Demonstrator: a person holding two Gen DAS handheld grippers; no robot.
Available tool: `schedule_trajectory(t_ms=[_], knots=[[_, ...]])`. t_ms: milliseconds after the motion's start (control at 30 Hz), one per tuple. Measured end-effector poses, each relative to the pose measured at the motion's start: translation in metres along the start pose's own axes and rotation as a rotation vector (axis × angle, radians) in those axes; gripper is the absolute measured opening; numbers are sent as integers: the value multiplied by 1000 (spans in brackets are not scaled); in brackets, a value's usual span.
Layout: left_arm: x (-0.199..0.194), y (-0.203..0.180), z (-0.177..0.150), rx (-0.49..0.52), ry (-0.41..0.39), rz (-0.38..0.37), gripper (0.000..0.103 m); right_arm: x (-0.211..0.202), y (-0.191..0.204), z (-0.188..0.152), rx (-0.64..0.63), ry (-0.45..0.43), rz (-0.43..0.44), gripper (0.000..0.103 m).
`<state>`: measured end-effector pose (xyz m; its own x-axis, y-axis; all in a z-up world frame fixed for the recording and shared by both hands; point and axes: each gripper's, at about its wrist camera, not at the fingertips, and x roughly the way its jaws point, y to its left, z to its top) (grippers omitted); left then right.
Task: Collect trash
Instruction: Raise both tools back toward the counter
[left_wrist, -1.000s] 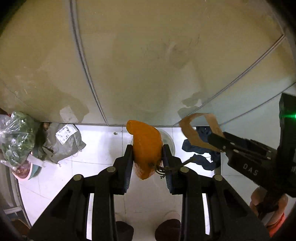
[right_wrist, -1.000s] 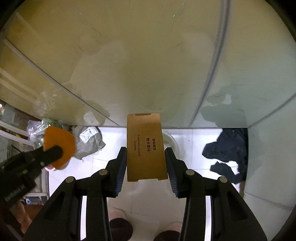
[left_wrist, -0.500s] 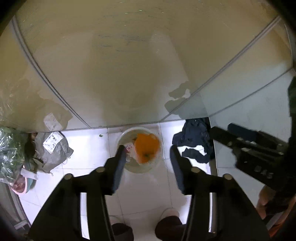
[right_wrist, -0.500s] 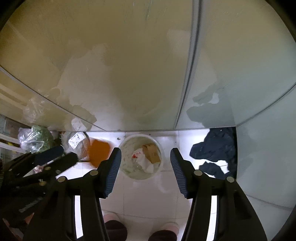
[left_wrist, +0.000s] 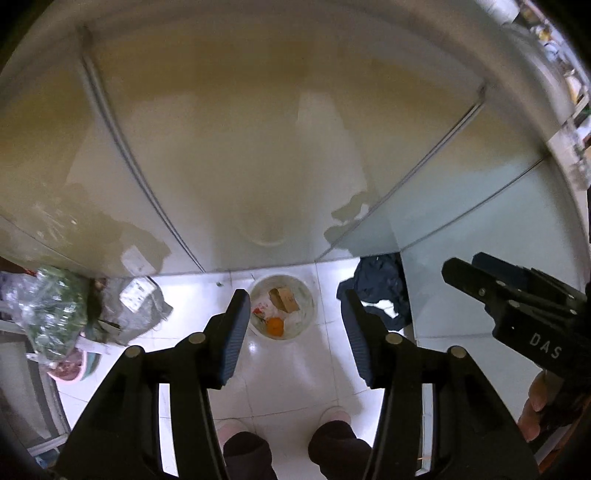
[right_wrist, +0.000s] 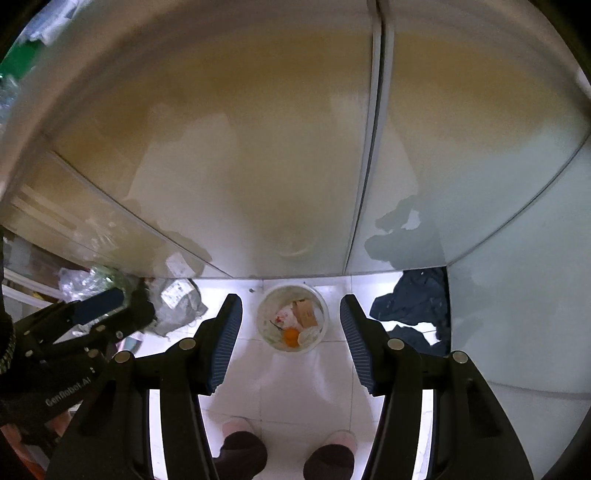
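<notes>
Bin (right_wrist: 325, 314) contents too small to identify — feet (right_wrist: 240, 448) cut off below.

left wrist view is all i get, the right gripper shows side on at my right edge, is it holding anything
observer: no, the right gripper is wide open, with nothing between its fingers.
operator: what is it pointing at
observer: it looks down at the white bin, which sits centred in the gap between its fingers.
operator: anything up high that i miss
observer: a green object shows at the top left edge of the right wrist view, too blurred to name.
</notes>
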<state>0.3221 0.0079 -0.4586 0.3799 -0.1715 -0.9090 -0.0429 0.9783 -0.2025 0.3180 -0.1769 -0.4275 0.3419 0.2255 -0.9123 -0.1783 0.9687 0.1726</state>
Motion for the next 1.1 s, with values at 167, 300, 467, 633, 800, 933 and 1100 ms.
schedule_trajectory(t_ms=[167,300,467,633,800,933,1100], knots=[[-89,-1,20,7,-85,-4,50,-78,22,12,13,-69,3,51],[-157,1,38,29,-163,-5,50,-140,44,24,28,-141,-4,51],[-243,7,59,67,-270,-15,50,-214,76,40,46,-258,-15,51],[-319,14,71,96,-397,-23,50,-279,102,48,69,-391,-1,51],[-380,17,85,123,-515,-12,58,-330,129,58,48,-532,-8,52],[-408,19,101,116,-600,3,69,-352,138,68,32,-617,-28,66],[-415,17,131,77,-649,-5,90,-364,129,89,44,-692,-34,85]])
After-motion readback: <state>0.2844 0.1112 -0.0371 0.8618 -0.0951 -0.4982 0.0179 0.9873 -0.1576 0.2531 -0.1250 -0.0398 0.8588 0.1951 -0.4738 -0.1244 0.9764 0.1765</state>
